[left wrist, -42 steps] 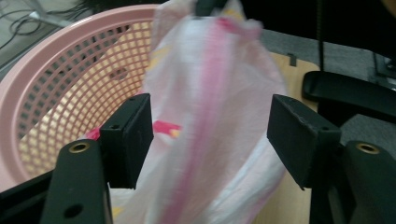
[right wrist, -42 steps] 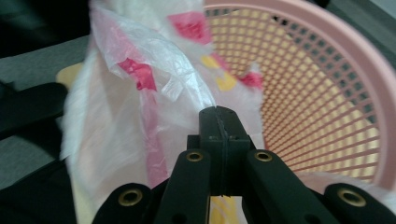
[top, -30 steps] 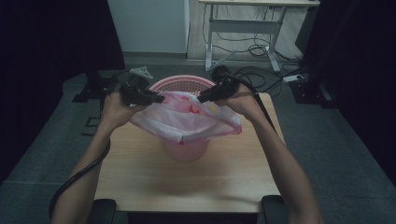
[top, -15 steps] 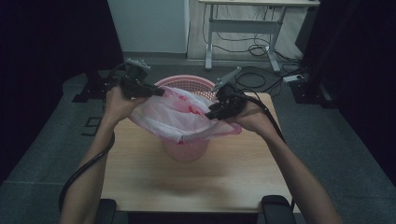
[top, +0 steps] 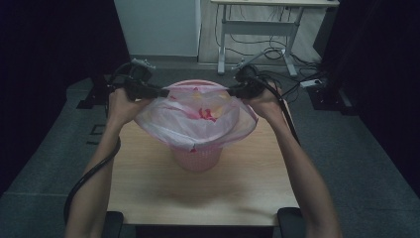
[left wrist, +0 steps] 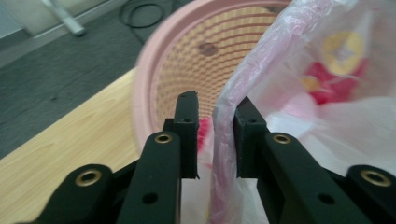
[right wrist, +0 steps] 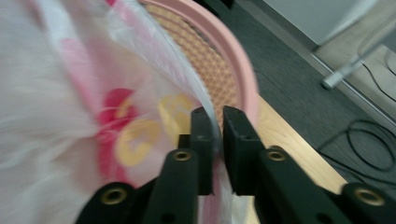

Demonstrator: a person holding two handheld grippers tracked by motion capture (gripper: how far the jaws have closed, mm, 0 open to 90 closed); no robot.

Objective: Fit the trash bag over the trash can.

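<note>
A pink mesh basket [top: 195, 158] stands on the wooden table [top: 148, 173]. A thin white plastic bag [top: 198, 116] with red and yellow print is stretched wide over its mouth. My left gripper [top: 166, 92] is at the bag's left rim. In the left gripper view its jaws [left wrist: 215, 105] have just been opening; the bag's rolled rim [left wrist: 224, 140] runs between them, lying against one jaw with a gap to the other. My right gripper [top: 229, 91] has just been closing, and its jaws [right wrist: 217, 114] pinch the bag's edge [right wrist: 70, 93] beside the basket rim [right wrist: 243, 65].
Grey carpet surrounds the table. A white cabinet [top: 158, 27] and a metal-legged desk [top: 262, 29] with loose cables stand behind. A power strip [top: 312, 82] lies at the far right. Dark curtains close in both sides. The table's near half is bare wood.
The bag's mouth has been pulled wider and rounder over the basket. My right gripper moved toward the far side. The left gripper's jaws have parted a little.
</note>
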